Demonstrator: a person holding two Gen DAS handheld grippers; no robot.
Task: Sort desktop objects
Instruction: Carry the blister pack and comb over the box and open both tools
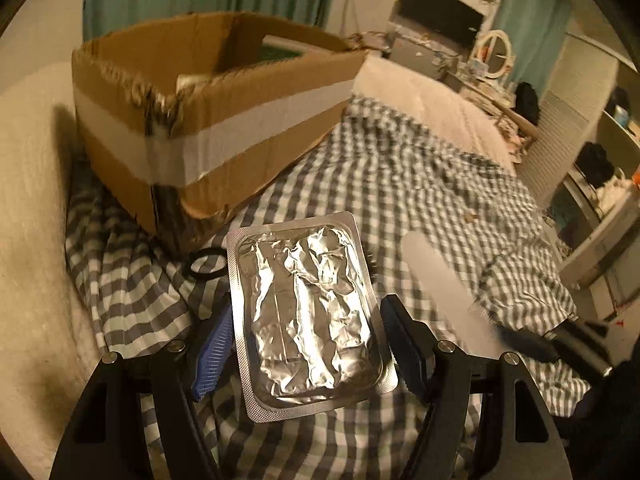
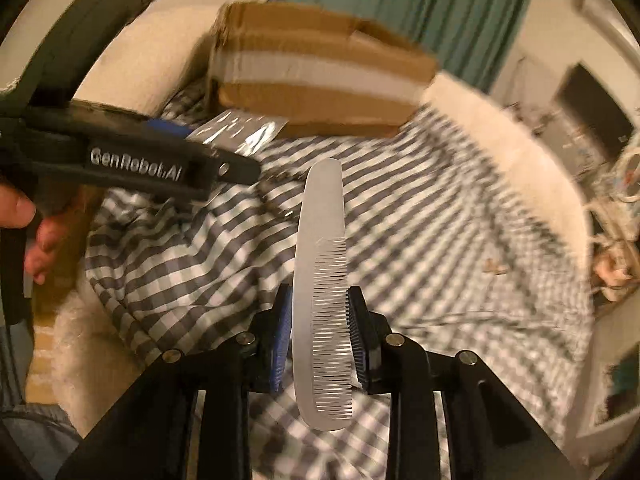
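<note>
A silver foil blister pack [image 1: 306, 312] is held up between the blue-padded fingers of my left gripper [image 1: 308, 344], which is shut on it. The same foil pack [image 2: 240, 130] shows in the right wrist view, sticking out of the left gripper [image 2: 176, 136] near the open cardboard box [image 2: 316, 80]. A white comb [image 2: 322, 300] stands on edge in my right gripper [image 2: 318, 336], shut on it, teeth to the right. In the left wrist view the comb [image 1: 444, 288] appears blurred at the right. The box [image 1: 200, 120] sits ahead and left on the checked cloth.
A grey-and-white checked cloth [image 1: 400, 184] covers the bed. A black ring [image 1: 206, 264] lies on it by the box corner. A cream blanket [image 1: 32, 200] lies left, a white pillow [image 1: 432, 108] behind. Shelves and a cluttered desk [image 1: 480, 76] stand at the right. A hand [image 2: 28, 224] holds the left gripper.
</note>
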